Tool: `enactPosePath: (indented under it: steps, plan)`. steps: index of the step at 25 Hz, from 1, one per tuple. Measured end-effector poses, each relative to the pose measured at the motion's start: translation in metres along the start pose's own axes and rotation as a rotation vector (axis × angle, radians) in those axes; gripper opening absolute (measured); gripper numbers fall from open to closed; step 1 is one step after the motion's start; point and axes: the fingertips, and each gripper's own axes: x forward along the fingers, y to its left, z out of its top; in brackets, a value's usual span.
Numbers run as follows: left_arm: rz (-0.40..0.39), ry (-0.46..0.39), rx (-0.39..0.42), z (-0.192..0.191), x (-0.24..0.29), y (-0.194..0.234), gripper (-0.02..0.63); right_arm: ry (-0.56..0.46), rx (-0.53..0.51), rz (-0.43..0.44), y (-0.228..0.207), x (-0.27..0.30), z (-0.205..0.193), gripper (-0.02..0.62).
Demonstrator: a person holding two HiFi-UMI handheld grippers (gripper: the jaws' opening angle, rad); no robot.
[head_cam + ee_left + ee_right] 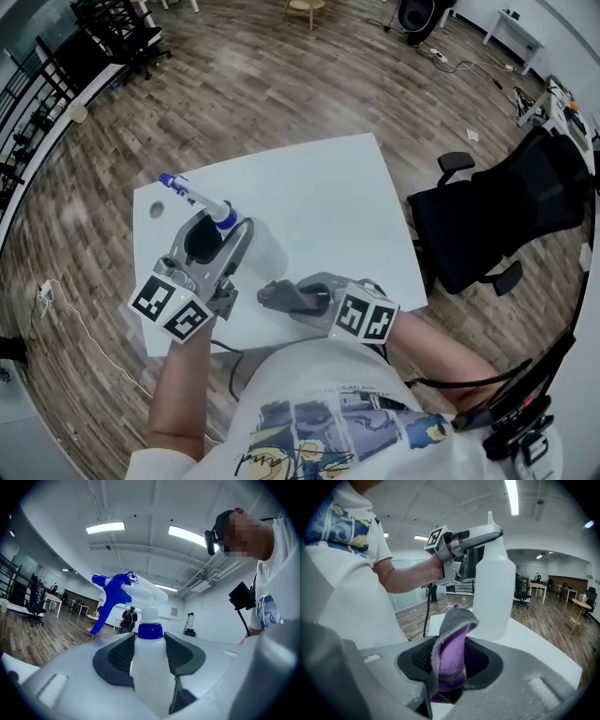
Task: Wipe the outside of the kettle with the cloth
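Spray bottle [262, 248] left of cloth [279, 296]

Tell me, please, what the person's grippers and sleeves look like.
The left gripper and right gripper are light grey with dark ribbed pads; each bears a cube of black-and-white square markers. A black cable trails from the left one. The T-shirt is white, printed, short-sleeved.

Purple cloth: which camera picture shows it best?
The right gripper view: the cloth fills the middle, pinched in the right gripper, grey outside, purple inside. The head view shows it only as a small dark bundle. The left gripper view doesn't show it.
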Motion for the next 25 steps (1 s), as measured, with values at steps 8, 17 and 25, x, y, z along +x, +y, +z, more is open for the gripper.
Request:
enactPosePath:
  steps: [8, 17, 25]
  plan:
    - [0.014, 0.036, 0.018, -0.016, 0.008, 0.013, 0.201, -0.056, 0.071, -0.105, -0.015, -0.015, 0.004, 0.14]
    - [0.007, 0.081, 0.069, -0.045, 0.019, 0.03, 0.201, -0.046, 0.159, -0.21, -0.02, -0.022, -0.009, 0.14]
    - [-0.012, 0.095, 0.115, -0.077, 0.041, 0.047, 0.201, -0.04, 0.222, -0.312, -0.027, -0.038, -0.019, 0.14]
